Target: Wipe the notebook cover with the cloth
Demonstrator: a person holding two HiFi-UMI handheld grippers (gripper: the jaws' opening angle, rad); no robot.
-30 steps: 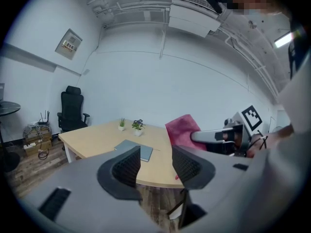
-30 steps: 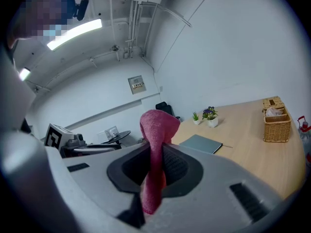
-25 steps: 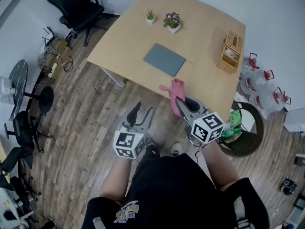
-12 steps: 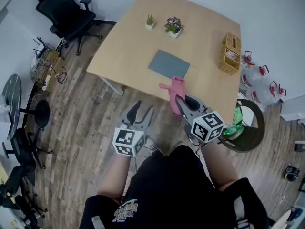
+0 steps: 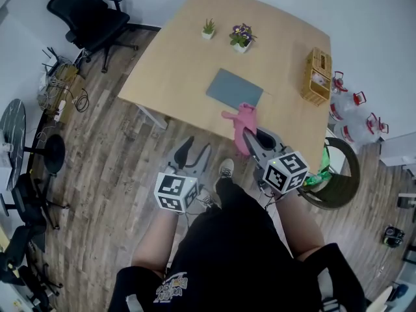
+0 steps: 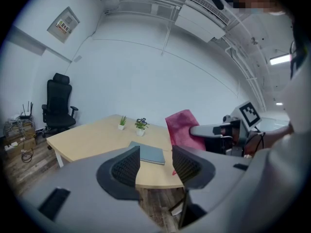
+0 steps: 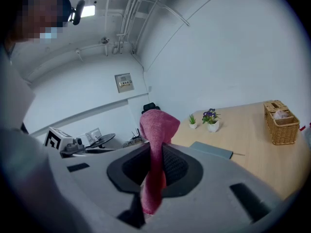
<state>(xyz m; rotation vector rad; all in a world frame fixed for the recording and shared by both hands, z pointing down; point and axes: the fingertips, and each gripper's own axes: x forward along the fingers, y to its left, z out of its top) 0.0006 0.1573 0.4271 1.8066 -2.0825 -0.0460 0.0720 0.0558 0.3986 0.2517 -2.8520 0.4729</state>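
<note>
Head view | right gripper (image 5: 255, 138) is clenching the cloth (image 5: 242, 119) at centre, short of the notebook (image 5: 234, 88) | left gripper (image 5: 194, 151) is hanging spread and empty, lower left | notebook is lying flat on the table (image 5: 175, 64), upper centre | wiping is not yet starting: reach and wipe are remaining

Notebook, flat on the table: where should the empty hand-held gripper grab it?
The notebook lies flat on the table, so only its thin edges fit the open left hand-held gripper. Probably pinch the edge nearest the person, coming in low from that side.
</note>
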